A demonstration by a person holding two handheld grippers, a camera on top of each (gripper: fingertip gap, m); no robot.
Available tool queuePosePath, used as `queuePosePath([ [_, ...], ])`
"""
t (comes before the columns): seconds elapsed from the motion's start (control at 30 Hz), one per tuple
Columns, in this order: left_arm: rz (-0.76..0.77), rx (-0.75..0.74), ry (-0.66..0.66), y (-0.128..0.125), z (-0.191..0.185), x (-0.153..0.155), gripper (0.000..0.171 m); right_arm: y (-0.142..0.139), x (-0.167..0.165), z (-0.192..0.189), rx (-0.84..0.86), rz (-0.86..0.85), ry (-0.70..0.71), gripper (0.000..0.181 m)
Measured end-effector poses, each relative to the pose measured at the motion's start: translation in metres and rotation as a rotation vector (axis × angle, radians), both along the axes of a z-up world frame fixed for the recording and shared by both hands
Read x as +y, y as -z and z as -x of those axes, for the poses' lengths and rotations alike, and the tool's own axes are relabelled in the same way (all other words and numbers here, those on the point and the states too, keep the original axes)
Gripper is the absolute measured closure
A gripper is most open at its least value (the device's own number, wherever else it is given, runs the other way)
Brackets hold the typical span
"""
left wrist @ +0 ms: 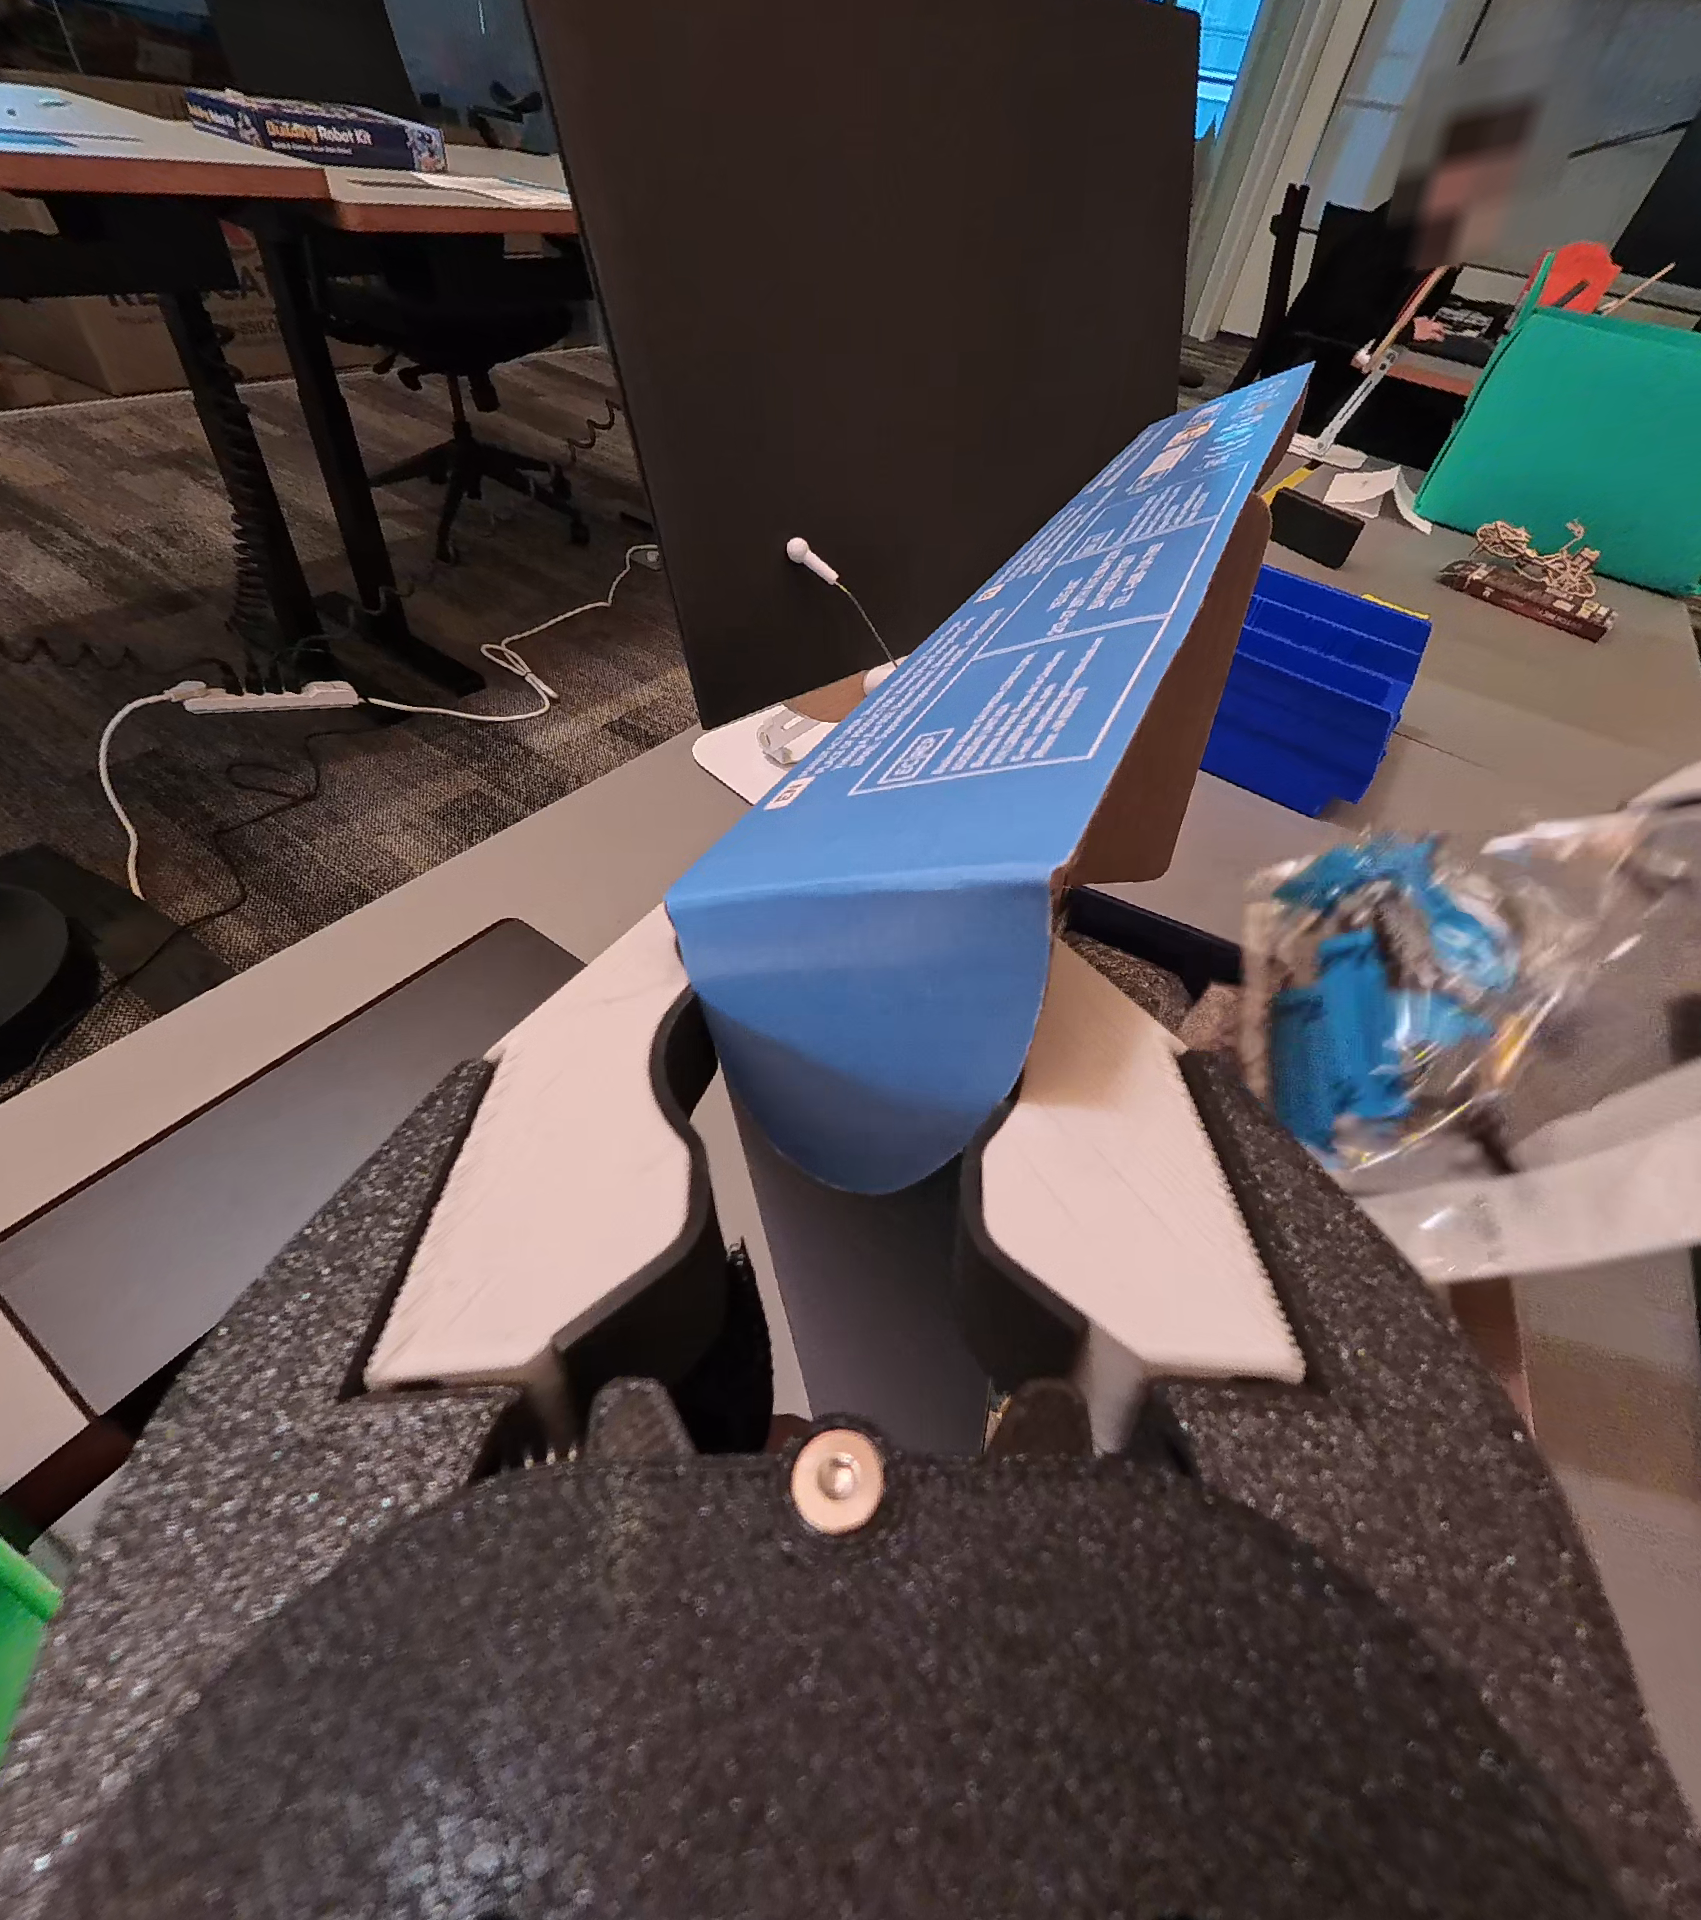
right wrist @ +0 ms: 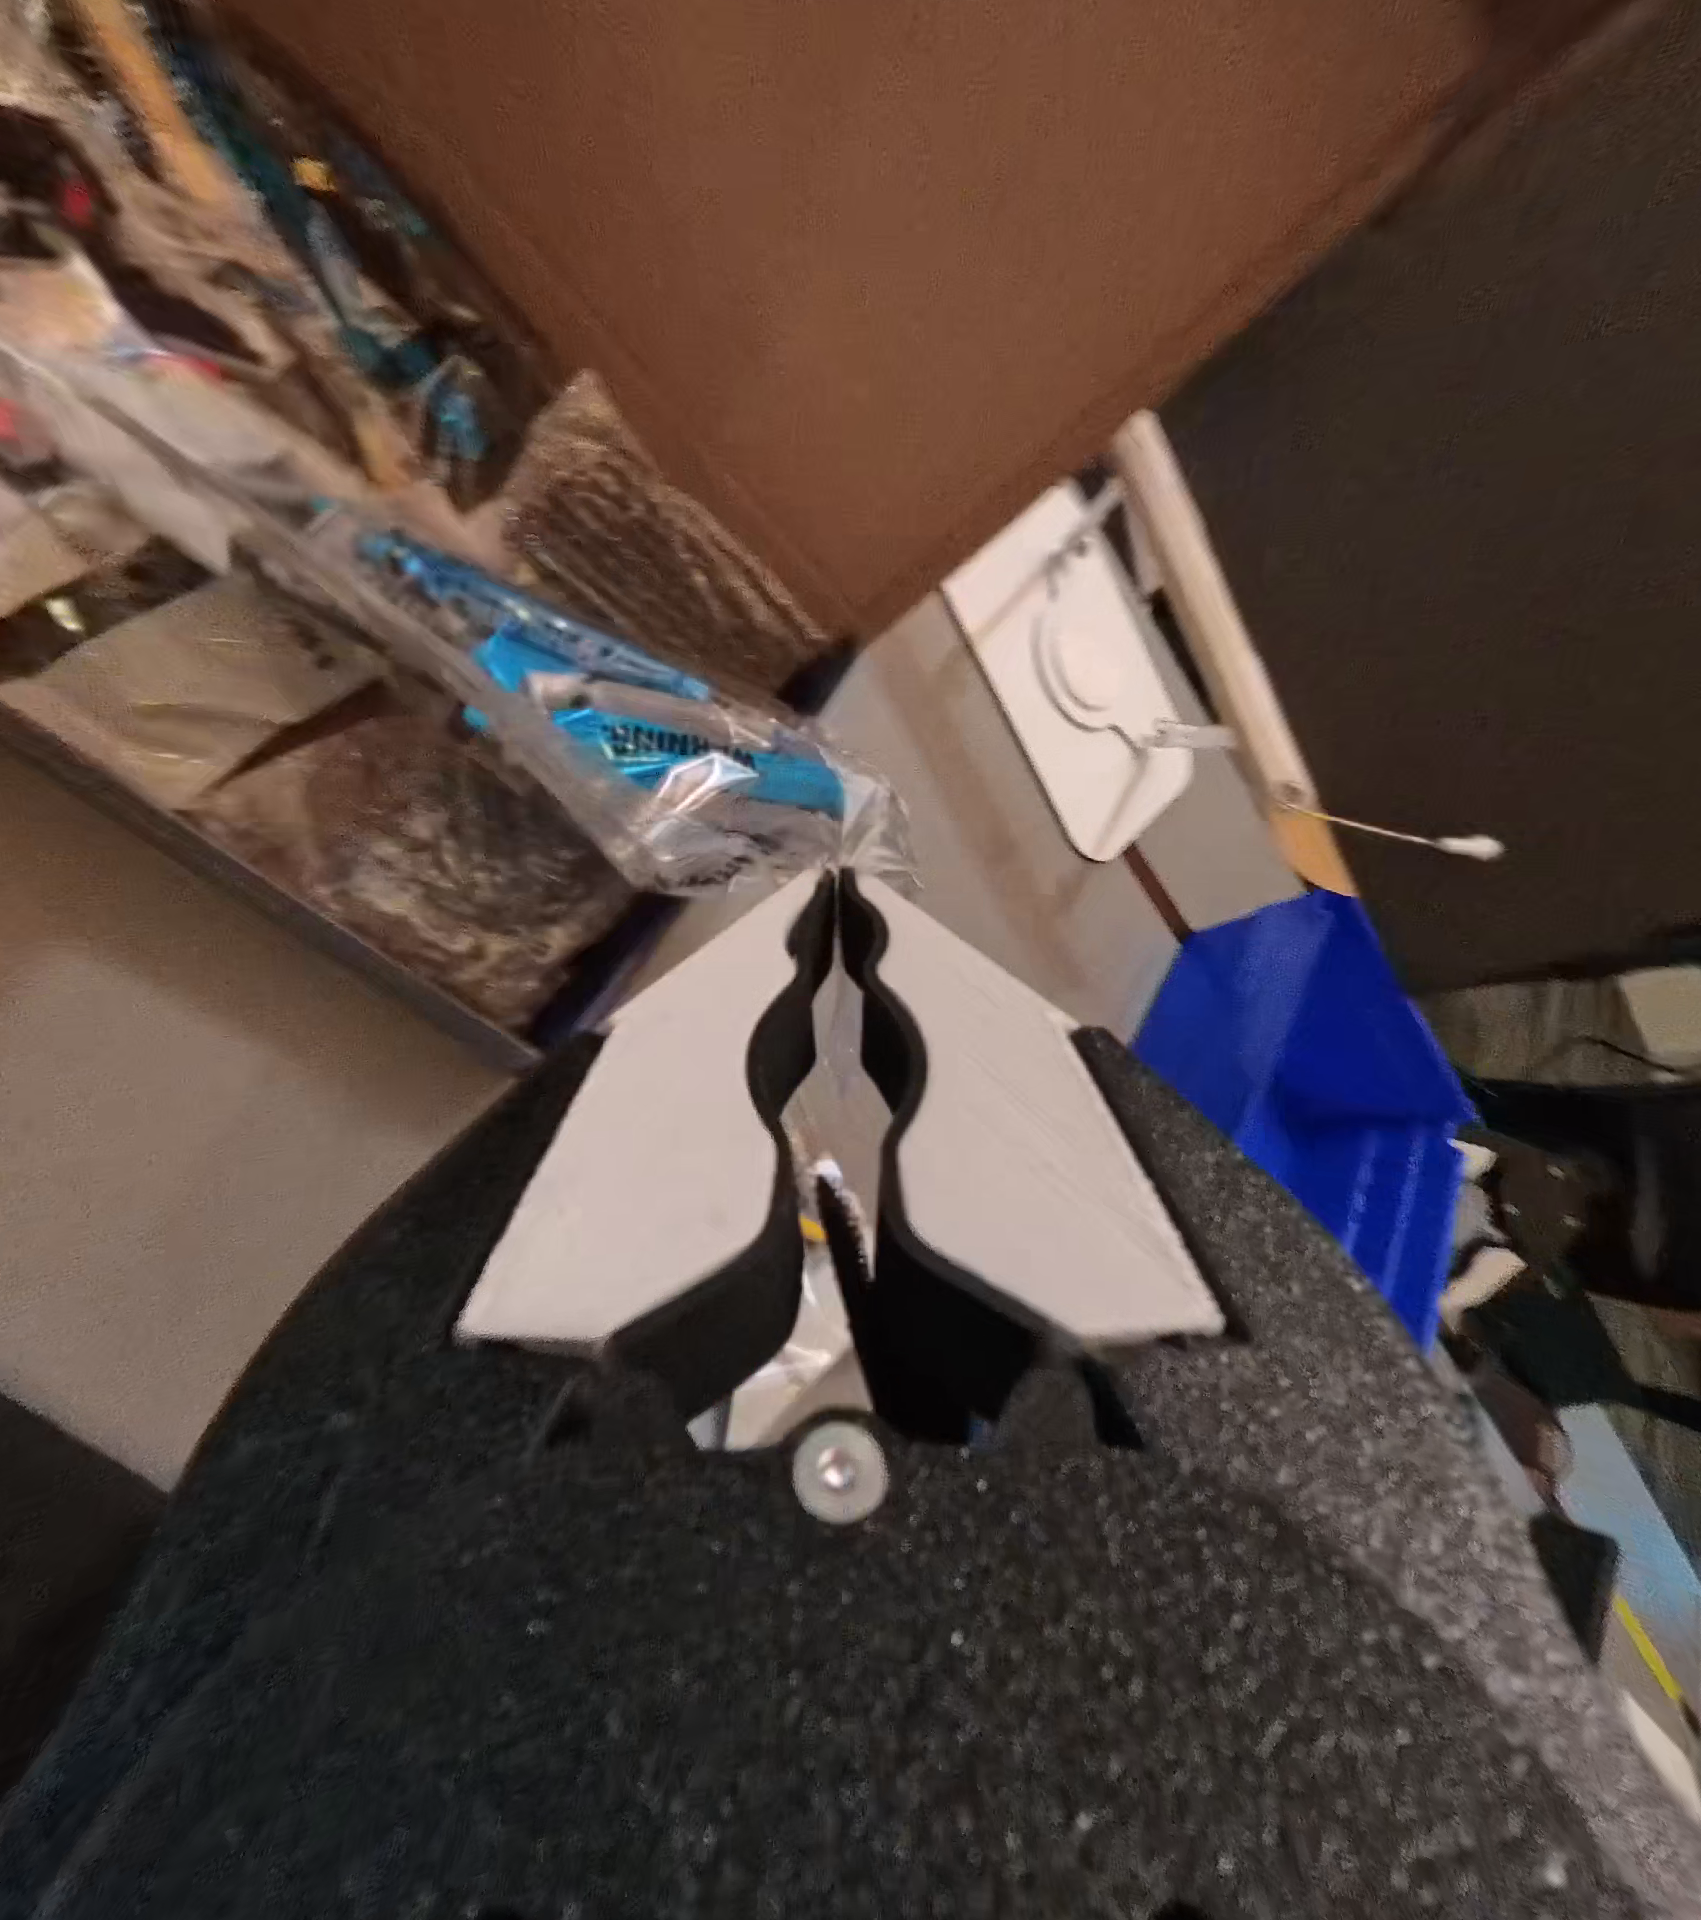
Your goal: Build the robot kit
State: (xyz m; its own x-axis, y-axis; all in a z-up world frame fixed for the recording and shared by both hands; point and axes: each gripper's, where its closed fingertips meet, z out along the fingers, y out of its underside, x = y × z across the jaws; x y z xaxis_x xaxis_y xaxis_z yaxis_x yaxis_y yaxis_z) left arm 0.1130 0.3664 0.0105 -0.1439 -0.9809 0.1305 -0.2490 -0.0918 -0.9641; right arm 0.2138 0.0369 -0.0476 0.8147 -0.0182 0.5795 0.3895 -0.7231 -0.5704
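Note:
My left gripper (left wrist: 919, 997) is shut on the rounded flap of a blue cardboard box lid (left wrist: 1012, 665), holding the lid raised; its brown inner side (right wrist: 877, 260) fills the top of the right wrist view. My right gripper (right wrist: 838, 883) is shut on the edge of a clear plastic bag of blue parts (right wrist: 680, 769), over the open box (right wrist: 326, 790), which holds several more bags and dark padding. The same bag (left wrist: 1397, 997) shows blurred at the right of the left wrist view, beside the lid, with the right gripper's fingers (left wrist: 1656, 1174) on it.
A blue plastic bin (left wrist: 1313, 707) stands behind the box; it also shows in the right wrist view (right wrist: 1324, 1081). A black upright panel (left wrist: 877, 312) on a white base (left wrist: 732, 748) stands beyond. A green box (left wrist: 1635, 457) and a small wooden model (left wrist: 1542, 571) sit far right on the grey table (left wrist: 513, 852). A person stands in the background.

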Motion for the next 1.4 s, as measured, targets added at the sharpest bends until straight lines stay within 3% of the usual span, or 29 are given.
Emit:
queuePosePath([
  [0.17,-0.001,0.001,0.000,0.000,0.000,0.000,0.127,-0.072,-0.082,-0.058,-0.117,-0.093,0.206,0.181],
  [0.3,-0.005,0.002,0.001,0.000,0.000,0.000,0.127,-0.077,-0.142,-0.100,-0.161,-0.067,0.365,0.181],
  [0.37,-0.005,0.002,0.002,0.000,0.000,0.000,0.127,-0.059,-0.169,-0.115,-0.141,-0.044,0.438,0.181],
  [0.5,-0.003,0.000,0.003,0.000,0.000,-0.001,0.127,0.006,-0.232,-0.130,-0.126,0.098,0.576,0.181],
  [0.73,0.001,-0.003,0.004,0.000,0.000,0.000,0.127,0.114,-0.311,-0.120,0.179,0.136,0.703,0.181],
  [0.87,0.004,-0.003,0.003,0.000,0.000,0.000,0.127,0.137,-0.311,-0.103,0.350,0.043,0.668,0.169],
  [0.93,0.004,-0.004,0.002,0.000,0.000,0.000,0.127,0.133,-0.314,-0.100,0.426,0.002,0.681,0.145],
  [0.97,0.002,-0.003,0.003,0.000,0.000,0.000,0.127,0.125,-0.315,-0.100,0.434,-0.025,0.697,0.144],
  [1.07,-0.001,-0.001,0.002,0.000,0.000,-0.001,0.124,0.081,-0.282,-0.089,0.365,-0.106,0.650,0.140],
  [1.17,-0.001,-0.001,0.004,0.000,0.001,-0.001,0.124,0.054,-0.159,-0.026,0.482,-0.217,0.324,0.136],
  [1.27,-0.004,-0.003,0.009,0.000,0.001,-0.002,0.124,0.071,-0.032,0.074,0.754,-0.139,-0.046,0.117],
  [1.33,-0.009,-0.002,0.008,0.000,0.002,-0.002,0.124,0.090,0.028,0.113,0.817,-0.053,-0.172,0.118],
  [1.4,-0.013,0.000,0.008,0.000,0.002,-0.002,0.127,0.106,0.076,0.128,0.855,0.005,-0.210,0.118],
])
